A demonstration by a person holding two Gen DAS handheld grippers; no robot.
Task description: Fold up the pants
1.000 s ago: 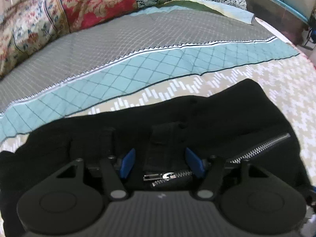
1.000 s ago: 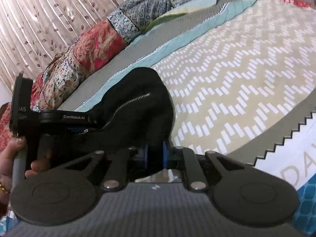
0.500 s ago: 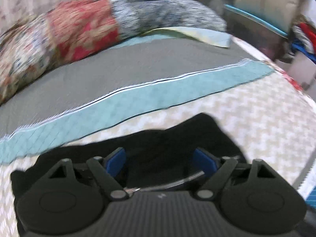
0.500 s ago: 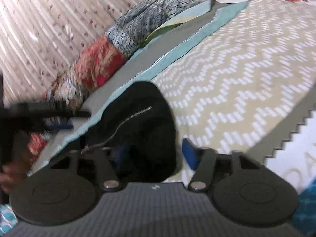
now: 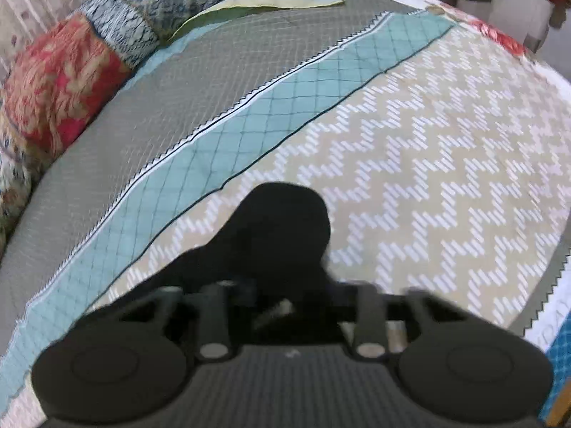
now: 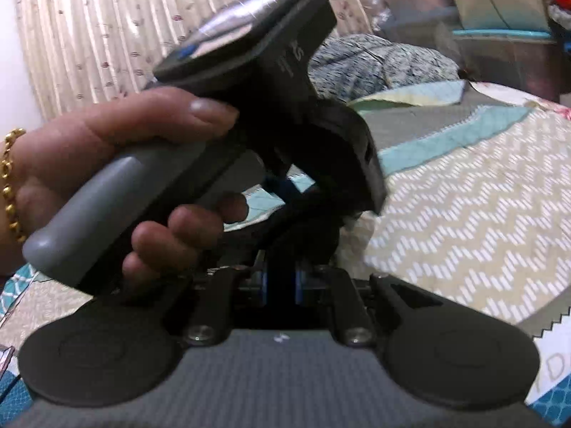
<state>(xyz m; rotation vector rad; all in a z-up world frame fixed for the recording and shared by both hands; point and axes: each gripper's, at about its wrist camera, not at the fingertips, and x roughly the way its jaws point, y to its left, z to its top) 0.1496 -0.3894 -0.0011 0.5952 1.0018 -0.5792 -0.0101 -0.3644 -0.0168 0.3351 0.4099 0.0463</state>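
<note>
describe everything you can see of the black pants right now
The black pants look like soft, dark fabric, bunched and lifted rather than spread flat. In the left wrist view a rounded lobe hangs over the zigzag bedspread, and no zipper shows. The left gripper has just been closing on them. The right gripper pinches a fold between its blue pads.

Patchwork-covered bed (image 5: pixel 428 164), pleated curtain (image 6: pixel 89 35)

Near the camera the right gripper (image 6: pixel 280 283) clamps its blue pads (image 6: pixel 299 283) on a fold of black pants (image 6: pixel 303 224), while just beyond, to the left, a hand (image 6: pixel 117 178) with a gold bracelet (image 6: pixel 9 185) holds the left gripper (image 6: pixel 285 189) above the patterned bedspread (image 6: pixel 464 221).
</note>
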